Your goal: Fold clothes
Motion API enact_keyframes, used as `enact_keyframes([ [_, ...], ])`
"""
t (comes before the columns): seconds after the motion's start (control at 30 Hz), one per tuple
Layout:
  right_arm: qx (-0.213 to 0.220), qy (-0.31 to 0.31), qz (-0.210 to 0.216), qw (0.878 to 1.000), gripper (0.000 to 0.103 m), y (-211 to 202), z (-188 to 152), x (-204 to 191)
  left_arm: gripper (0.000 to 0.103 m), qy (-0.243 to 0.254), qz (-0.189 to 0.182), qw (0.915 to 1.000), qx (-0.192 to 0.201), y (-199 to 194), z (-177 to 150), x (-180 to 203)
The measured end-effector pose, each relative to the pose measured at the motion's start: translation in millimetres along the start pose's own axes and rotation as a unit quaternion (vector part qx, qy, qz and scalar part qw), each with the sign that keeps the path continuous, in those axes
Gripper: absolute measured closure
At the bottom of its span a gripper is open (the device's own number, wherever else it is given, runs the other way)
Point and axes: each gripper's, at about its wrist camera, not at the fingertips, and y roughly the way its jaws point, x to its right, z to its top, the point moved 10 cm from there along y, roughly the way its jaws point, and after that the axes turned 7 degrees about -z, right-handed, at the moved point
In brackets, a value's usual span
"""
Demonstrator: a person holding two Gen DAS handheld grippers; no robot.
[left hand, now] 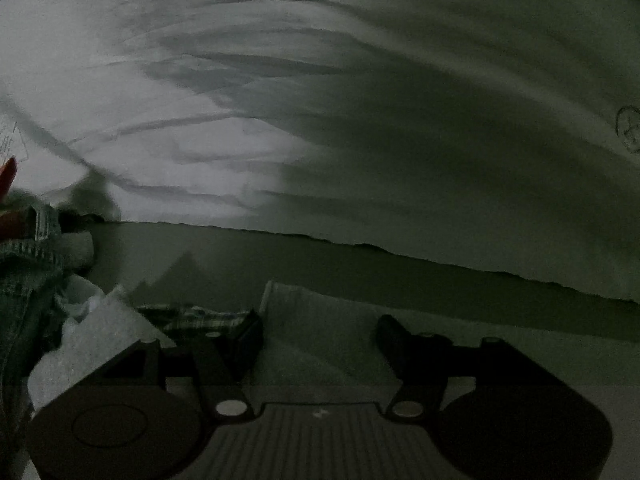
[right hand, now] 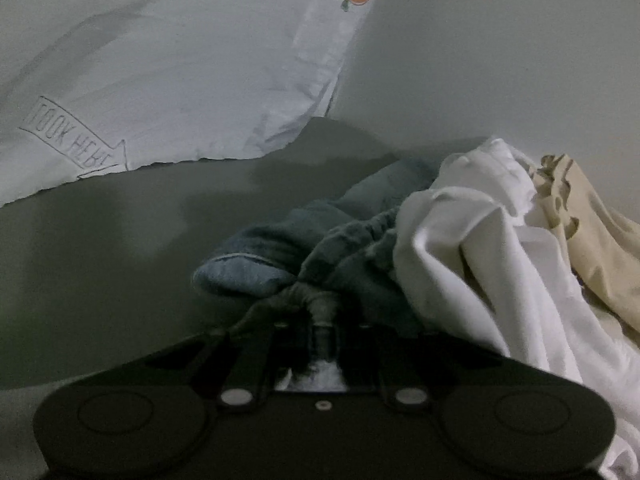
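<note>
In the right wrist view my right gripper [right hand: 322, 320] is shut on a bunched fold of a grey-blue garment [right hand: 280, 256] that lies on the bed. A white garment [right hand: 472, 248] and a beige garment [right hand: 592, 236] are heaped just right of it. In the left wrist view my left gripper [left hand: 320, 332] is open and empty, its fingers [left hand: 248, 332] spread over a pale cloth [left hand: 320, 320] low on the bed. A plaid garment [left hand: 192, 318] lies just left of the left finger. A denim piece [left hand: 24, 280] is piled at the far left.
A white pillow with printed drawings [left hand: 320, 100] fills the area ahead of the left gripper; it also shows in the right wrist view [right hand: 160, 60] with a "LOOK HERE" banner and a strawberry. A plain wall [right hand: 500, 48] stands behind the clothes heap. The grey-green sheet [right hand: 100, 260] lies underneath.
</note>
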Motion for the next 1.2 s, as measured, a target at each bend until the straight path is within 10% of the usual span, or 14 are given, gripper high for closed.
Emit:
enact_keyframes([
  [0.3,0.021,-0.029,0.047,0.998,0.040,-45,-11,-6,0.038,-0.042,-0.004,0.9979,0.048,-102,-33,5],
  [0.6,0.032,-0.033,0.094,0.994,0.028,-110,-49,-1,0.037,-0.152,0.054,0.9868,0.011,-109,-104,-17],
  [0.67,0.024,-0.028,0.097,0.995,0.029,-112,-58,5,0.051,-0.126,0.070,0.9894,0.018,-103,-100,-18],
  [0.73,0.014,-0.023,0.095,0.995,0.029,-118,-69,15,0.099,-0.112,0.096,0.9888,0.022,-102,-97,-26],
  [0.97,-0.002,0.035,0.123,0.992,0.028,-146,-100,74,0.095,-0.125,0.085,0.9884,0.019,-137,-99,-26],
  [1.1,-0.032,0.112,0.138,0.984,0.026,-152,-135,125,0.063,-0.132,0.034,0.9898,0.043,-198,-111,-2],
  [1.2,-0.073,0.183,0.146,0.969,0.026,-144,-171,162,0.062,-0.151,0.018,0.9875,0.042,-242,-138,10],
])
